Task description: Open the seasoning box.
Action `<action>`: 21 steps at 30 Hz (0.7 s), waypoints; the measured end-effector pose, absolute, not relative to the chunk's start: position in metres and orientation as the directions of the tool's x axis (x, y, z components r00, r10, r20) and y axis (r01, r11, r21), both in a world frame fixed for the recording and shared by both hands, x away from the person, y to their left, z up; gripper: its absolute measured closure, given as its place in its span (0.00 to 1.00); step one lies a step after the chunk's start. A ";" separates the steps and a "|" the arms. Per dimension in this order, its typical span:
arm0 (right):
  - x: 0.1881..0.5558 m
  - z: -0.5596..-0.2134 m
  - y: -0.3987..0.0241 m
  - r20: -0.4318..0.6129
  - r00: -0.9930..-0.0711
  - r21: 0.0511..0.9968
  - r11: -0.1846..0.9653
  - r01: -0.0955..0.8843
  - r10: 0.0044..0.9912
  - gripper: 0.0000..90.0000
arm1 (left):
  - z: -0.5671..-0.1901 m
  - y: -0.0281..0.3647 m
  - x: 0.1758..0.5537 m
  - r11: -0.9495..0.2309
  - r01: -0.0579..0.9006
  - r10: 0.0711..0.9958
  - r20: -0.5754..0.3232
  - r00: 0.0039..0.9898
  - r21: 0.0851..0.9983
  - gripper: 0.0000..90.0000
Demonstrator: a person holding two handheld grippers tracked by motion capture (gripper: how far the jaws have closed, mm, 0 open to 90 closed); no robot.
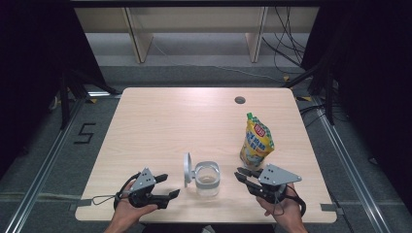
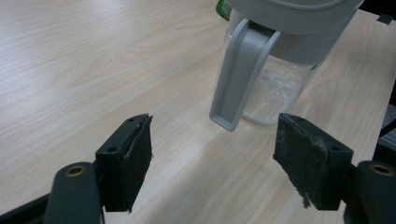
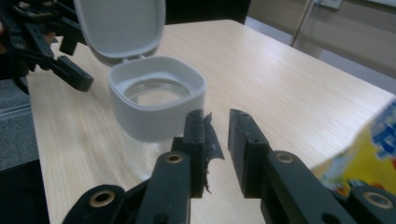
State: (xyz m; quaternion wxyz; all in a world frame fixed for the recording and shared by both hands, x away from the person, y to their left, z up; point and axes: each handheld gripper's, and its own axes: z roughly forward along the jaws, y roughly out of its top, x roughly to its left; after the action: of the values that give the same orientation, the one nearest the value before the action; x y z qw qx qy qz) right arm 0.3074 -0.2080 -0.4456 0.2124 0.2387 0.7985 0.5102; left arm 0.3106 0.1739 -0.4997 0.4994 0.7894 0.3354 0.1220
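Observation:
A clear glass jar [image 1: 207, 180] with a grey square collar stands near the table's front edge, its hinged grey lid [image 1: 186, 169] flipped up on the left. My left gripper [image 1: 168, 186] rests left of it, jaws wide open and empty. In the left gripper view the lid [image 2: 240, 74] hangs edge-on in front of the jar [image 2: 280, 88], just beyond my gripper [image 2: 215, 135]. My right gripper [image 1: 239, 174] sits right of the jar. The right gripper view shows its jaws [image 3: 218, 123] a narrow gap apart with nothing between, just short of the jar [image 3: 156, 100] and its raised lid [image 3: 121, 25].
A yellow spouted pouch [image 1: 256, 141] stands upright behind my right gripper, and shows at the right edge [image 3: 369, 154] of the right gripper view. The wooden table [image 1: 170, 121] has a round cable hole [image 1: 240, 100] at the back. Shelving legs and cables lie beyond.

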 end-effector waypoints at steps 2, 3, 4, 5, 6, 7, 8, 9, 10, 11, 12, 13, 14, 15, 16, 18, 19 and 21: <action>0.307 -0.448 -0.216 -0.098 -0.785 0.913 0.369 0.173 0.612 0.83 | -0.500 0.174 0.311 -0.280 0.399 0.648 -0.135 0.750 0.873 0.30; 0.307 -0.450 -0.220 -0.095 -0.779 0.914 0.364 0.179 0.620 0.80 | -0.500 0.174 0.311 -0.276 0.408 0.651 -0.143 0.745 0.870 0.29; 0.306 -0.451 -0.224 -0.089 -0.767 0.913 0.360 0.192 0.635 0.77 | -0.499 0.174 0.311 -0.289 0.396 0.646 -0.127 0.753 0.872 0.29; 0.307 -0.453 -0.227 -0.086 -0.765 0.914 0.357 0.194 0.638 0.75 | -0.499 0.174 0.312 -0.295 0.388 0.643 -0.119 0.756 0.873 0.29; 0.306 -0.454 -0.231 -0.079 -0.754 0.911 0.354 0.211 0.652 0.73 | -0.499 0.174 0.312 -0.293 0.390 0.644 -0.122 0.755 0.873 0.28; 0.306 -0.457 -0.235 -0.071 -0.745 0.912 0.345 0.220 0.663 0.70 | -0.499 0.174 0.311 -0.291 0.393 0.645 -0.124 0.754 0.872 0.28; 0.306 -0.458 -0.239 -0.080 -0.737 0.910 0.350 0.220 0.671 0.67 | -0.499 0.173 0.311 -0.289 0.398 0.647 -0.128 0.752 0.871 0.27; 0.305 -0.459 -0.242 -0.066 -0.722 0.909 0.339 0.241 0.689 0.66 | -0.499 0.173 0.310 -0.291 0.405 0.655 -0.128 0.745 0.867 0.27; 0.304 -0.461 -0.244 -0.043 -0.717 0.908 0.327 0.263 0.695 0.64 | -0.499 0.173 0.310 -0.290 0.405 0.655 -0.129 0.745 0.867 0.27; 0.306 -0.462 -0.247 -0.064 -0.709 0.907 0.337 0.251 0.702 0.62 | -0.499 0.173 0.311 -0.284 0.401 0.651 -0.132 0.748 0.871 0.26; 0.305 -0.464 -0.249 -0.049 -0.695 0.904 0.327 0.274 0.717 0.59 | -0.499 0.173 0.311 -0.280 0.407 0.654 -0.138 0.744 0.870 0.26; 0.306 -0.465 -0.251 -0.050 -0.689 0.903 0.327 0.277 0.723 0.56 | -0.499 0.173 0.311 -0.272 0.414 0.658 -0.146 0.739 0.869 0.26; 0.307 -0.467 -0.253 -0.039 -0.683 0.904 0.317 0.287 0.730 0.54 | -0.499 0.173 0.311 -0.285 0.410 0.661 -0.132 0.738 0.866 0.25; 0.307 -0.469 -0.255 -0.029 -0.664 0.900 0.308 0.309 0.747 0.51 | -0.499 0.174 0.311 -0.286 0.409 0.661 -0.131 0.739 0.867 0.24; 0.310 -0.470 -0.257 -0.040 -0.656 0.901 0.311 0.302 0.753 0.49 | -0.499 0.173 0.311 -0.282 0.411 0.664 -0.132 0.736 0.867 0.23; 0.312 -0.472 -0.260 -0.013 -0.636 0.895 0.292 0.336 0.771 0.46 | -0.498 0.175 0.313 -0.298 0.397 0.656 -0.116 0.746 0.868 0.20; 0.313 -0.473 -0.262 -0.004 -0.631 0.897 0.281 0.340 0.776 0.45 | -0.498 0.173 0.311 -0.264 0.412 0.655 -0.152 0.740 0.872 0.20; 0.315 -0.475 -0.264 0.011 -0.603 0.896 0.259 0.360 0.798 0.43 | -0.497 0.172 0.310 -0.261 0.397 0.645 -0.148 0.750 0.880 0.20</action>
State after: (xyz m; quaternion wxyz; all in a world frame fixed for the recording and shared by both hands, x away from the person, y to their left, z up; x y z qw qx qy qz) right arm 0.3145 -0.2643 -0.4749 0.2310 0.3813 0.7590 0.4745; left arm 0.3105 0.1724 -0.4973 0.5092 0.7847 0.3320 0.1214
